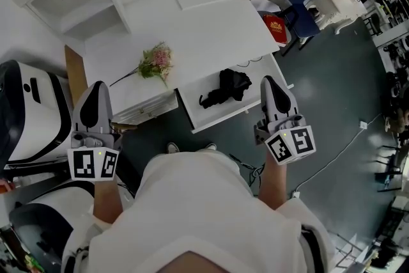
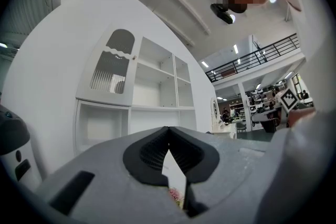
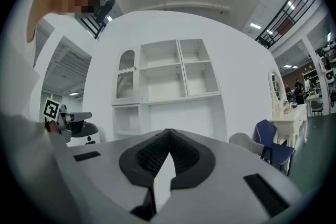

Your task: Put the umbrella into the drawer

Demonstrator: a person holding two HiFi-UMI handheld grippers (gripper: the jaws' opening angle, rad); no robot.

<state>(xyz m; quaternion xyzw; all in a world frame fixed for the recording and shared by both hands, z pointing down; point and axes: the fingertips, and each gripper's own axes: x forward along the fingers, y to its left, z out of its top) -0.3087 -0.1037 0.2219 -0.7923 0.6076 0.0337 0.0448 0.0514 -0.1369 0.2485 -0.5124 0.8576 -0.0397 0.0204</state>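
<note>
1. While I hold both tongs level, the left gripper (image 1: 97,86) and the right gripper (image 1: 269,81) have their jaws pressed together with nothing between them.
2. The black, folded umbrella (image 1: 225,87) lies in the open drawer (image 1: 208,114), at 9 o'clock from my right gripper.
3. I judge it light, with loose fabric over a stiff core. The cloth could slip, so I'd pinch across the bundle's middle.

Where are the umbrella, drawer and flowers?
umbrella (image 1: 227,86), head view, middle of its black fabric.
drawer (image 1: 217,114), head view, bare floor near its front.
flowers (image 1: 157,62), head view, the pink blooms.
</note>
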